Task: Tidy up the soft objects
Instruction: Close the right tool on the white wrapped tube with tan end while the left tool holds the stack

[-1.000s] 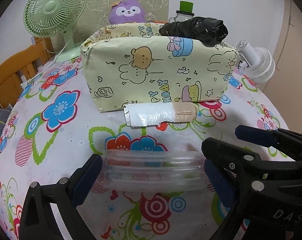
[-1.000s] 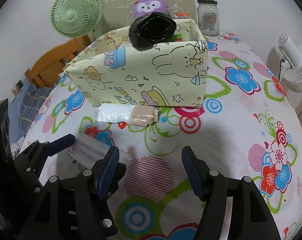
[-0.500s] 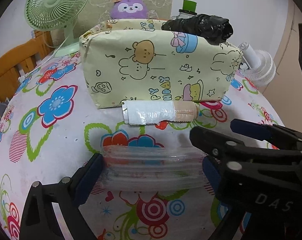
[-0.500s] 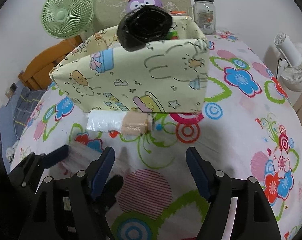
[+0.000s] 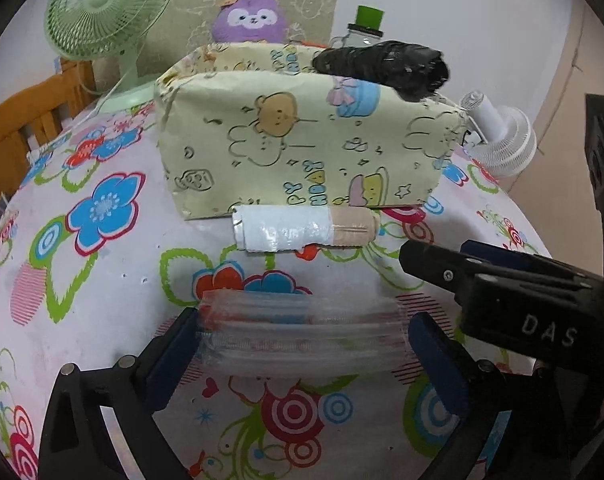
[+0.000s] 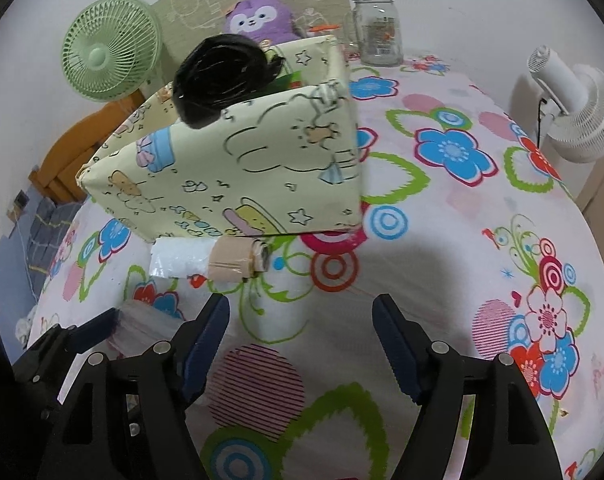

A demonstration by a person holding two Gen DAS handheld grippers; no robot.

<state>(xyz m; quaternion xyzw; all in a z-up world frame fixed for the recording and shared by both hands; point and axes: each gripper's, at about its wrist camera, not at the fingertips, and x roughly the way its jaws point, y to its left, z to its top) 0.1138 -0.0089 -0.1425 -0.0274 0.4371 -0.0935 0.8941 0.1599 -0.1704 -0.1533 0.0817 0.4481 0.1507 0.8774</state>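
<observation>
Since a second ago your right gripper (image 6: pixel 300 340) has spread its jaws wider and shifted slightly, and it now hangs with nothing between its blue pads, only the flowered tablecloth (image 6: pixel 442 240) under them. Your left gripper (image 5: pixel 302 344) has hardly moved: its jaws bracket the clear plastic roll (image 5: pixel 302 332) end to end, and both pads appear to touch the roll's ends, so you seem to be holding it, though whether they truly squeeze it I cannot tell for sure. That roll lies on the cloth in front of the cartoon-print storage box (image 5: pixel 302 148), well short of it. Between roll and box lies the white-and-tan bag roll (image 5: pixel 306 230), just beside the box's front wall. A black bag roll (image 5: pixel 386 66) already rests across the box's top rim at the right end, sticking out over the edge.

What this means for you: the right side has freed itself, so the carrying falls to the left. My reading is that the clear roll is next to go into the box, with the white-and-tan one still waiting. Soft film will likely sag or slip when lifted by its ends.
</observation>
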